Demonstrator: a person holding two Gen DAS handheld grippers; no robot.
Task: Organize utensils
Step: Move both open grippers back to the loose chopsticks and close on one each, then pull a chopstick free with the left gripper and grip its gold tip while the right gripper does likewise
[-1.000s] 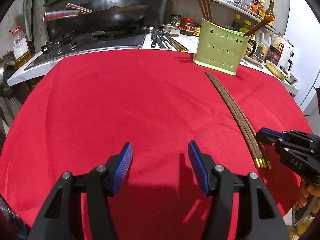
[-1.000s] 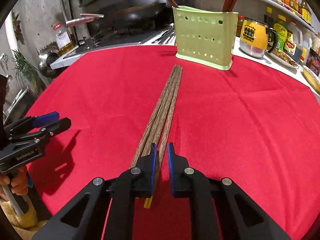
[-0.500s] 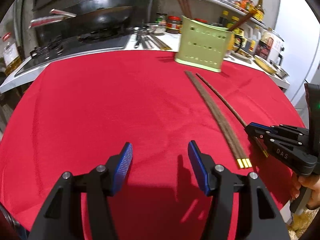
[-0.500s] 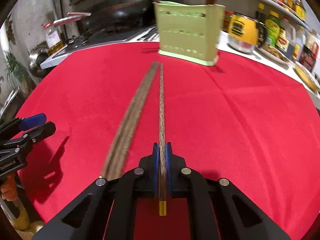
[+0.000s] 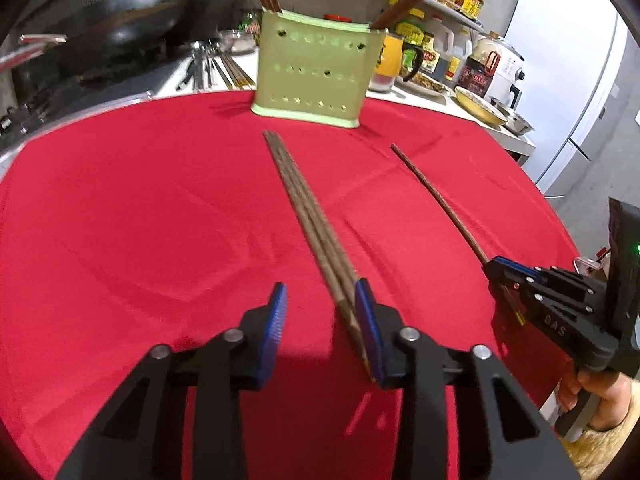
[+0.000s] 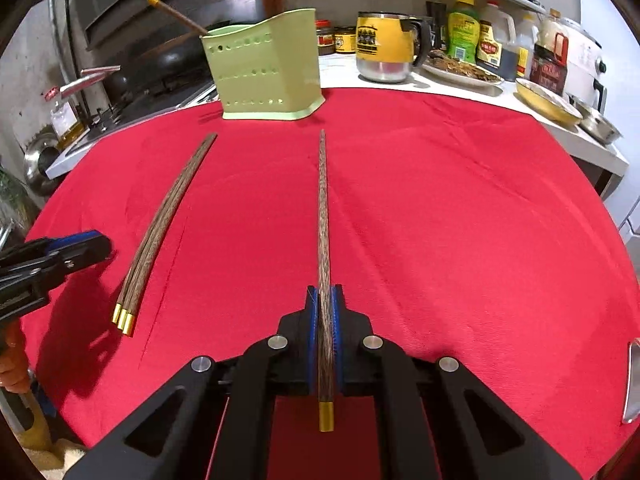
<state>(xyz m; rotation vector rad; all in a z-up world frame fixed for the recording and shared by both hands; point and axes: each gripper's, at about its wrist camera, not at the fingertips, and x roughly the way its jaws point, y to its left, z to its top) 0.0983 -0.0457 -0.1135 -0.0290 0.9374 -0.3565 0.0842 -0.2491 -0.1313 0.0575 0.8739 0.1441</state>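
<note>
Right wrist view: right gripper [image 6: 325, 312] clamped on single chopstick [image 6: 323, 216], long axis straight ahead, tip toward green holder [image 6: 268, 76] ahead-left. Left gripper [image 5: 320, 320] spread wide, three loose chopsticks [image 5: 308, 216] on red cloth [image 5: 140, 208] running between fingers, beside right pad; left nearer them.

The tablecloth [image 6: 460, 220] is plain bright red. At its far edge the utensil holder [image 6: 266, 76] is pale green, dotted with rows of small holes. The chopstick [image 6: 325, 240] held by the black, blue-padded right gripper [image 6: 325, 344] is streaked dark brown with a gold cap, as are the three loose chopsticks [image 6: 160, 232] on the left. The mug [image 6: 382, 46] is yellow over steel, its dark print perhaps lettering
</note>
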